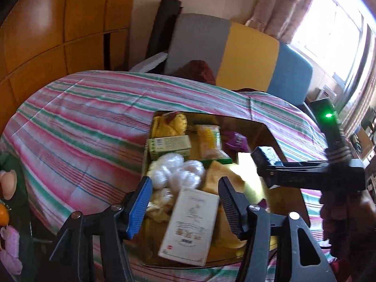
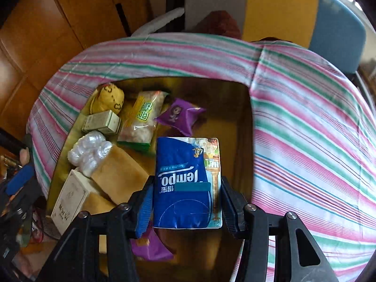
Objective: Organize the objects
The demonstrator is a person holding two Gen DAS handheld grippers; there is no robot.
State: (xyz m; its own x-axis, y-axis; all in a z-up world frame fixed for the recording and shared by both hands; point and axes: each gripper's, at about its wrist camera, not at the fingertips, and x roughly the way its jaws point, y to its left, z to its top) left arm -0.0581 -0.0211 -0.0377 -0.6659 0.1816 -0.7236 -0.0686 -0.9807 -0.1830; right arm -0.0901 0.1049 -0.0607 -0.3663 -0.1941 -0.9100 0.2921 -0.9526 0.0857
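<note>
Currently the right gripper clamps the tissue pack over the tray; left gripper stands open above the white box. Next: set down.

Wooden cabinets, a curtained window and a grey-yellow-blue headboard.

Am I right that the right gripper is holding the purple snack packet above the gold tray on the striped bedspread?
Not quite: the right gripper is holding the blue Tempo tissue pack, not a purple snack packet. One purple snack packet lies loose in the gold tray. The rest stands: the pack is held above the tray on the striped bedspread, as the right wrist view shows.
</note>
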